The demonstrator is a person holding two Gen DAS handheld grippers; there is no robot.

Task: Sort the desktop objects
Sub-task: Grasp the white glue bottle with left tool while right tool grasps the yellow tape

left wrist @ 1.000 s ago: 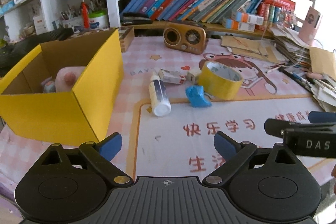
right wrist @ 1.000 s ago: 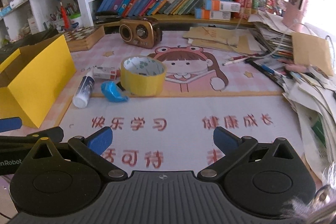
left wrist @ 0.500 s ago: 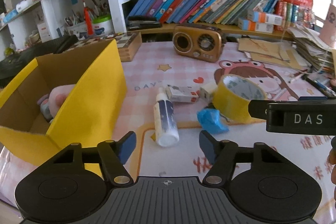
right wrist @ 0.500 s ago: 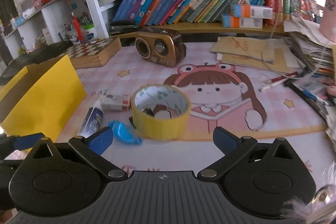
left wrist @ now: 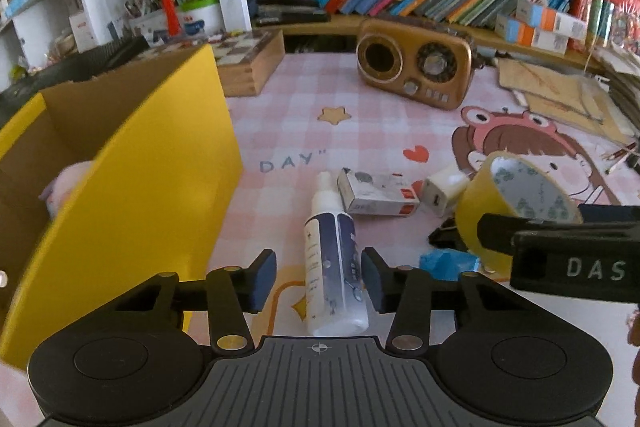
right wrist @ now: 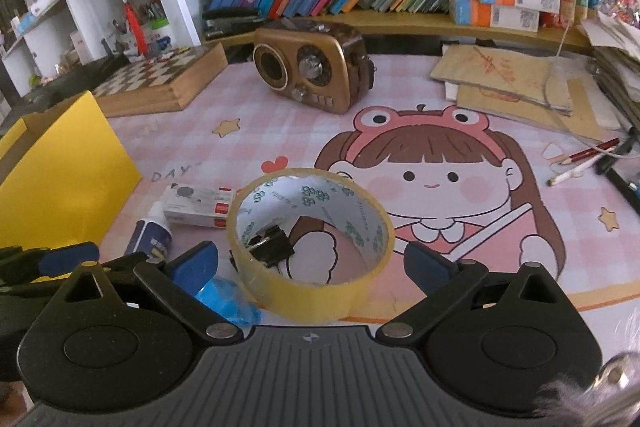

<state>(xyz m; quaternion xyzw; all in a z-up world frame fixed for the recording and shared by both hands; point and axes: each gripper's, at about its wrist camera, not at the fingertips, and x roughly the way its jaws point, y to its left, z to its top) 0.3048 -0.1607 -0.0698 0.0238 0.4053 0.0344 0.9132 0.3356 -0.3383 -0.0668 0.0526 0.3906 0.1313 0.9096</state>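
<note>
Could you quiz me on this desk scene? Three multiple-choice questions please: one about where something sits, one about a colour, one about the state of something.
1. Where is the black binder clip?
A. inside the yellow ring-shaped tape roll
B. on top of the brown retro radio
C. inside the yellow cardboard box

2. What colour is the crumpled wrapper beside the tape roll?
A. red
B. blue
C. green

3. How is the white-and-blue plastic bottle placed?
A. standing upright
B. lying on its side
C. hanging from a shelf

Answers: 1 A, the clip shows through the roll's hole. 2 B, it is bright blue. 3 B, it lies flat on the mat, between the closing jaws of the left hand-held gripper.
</note>
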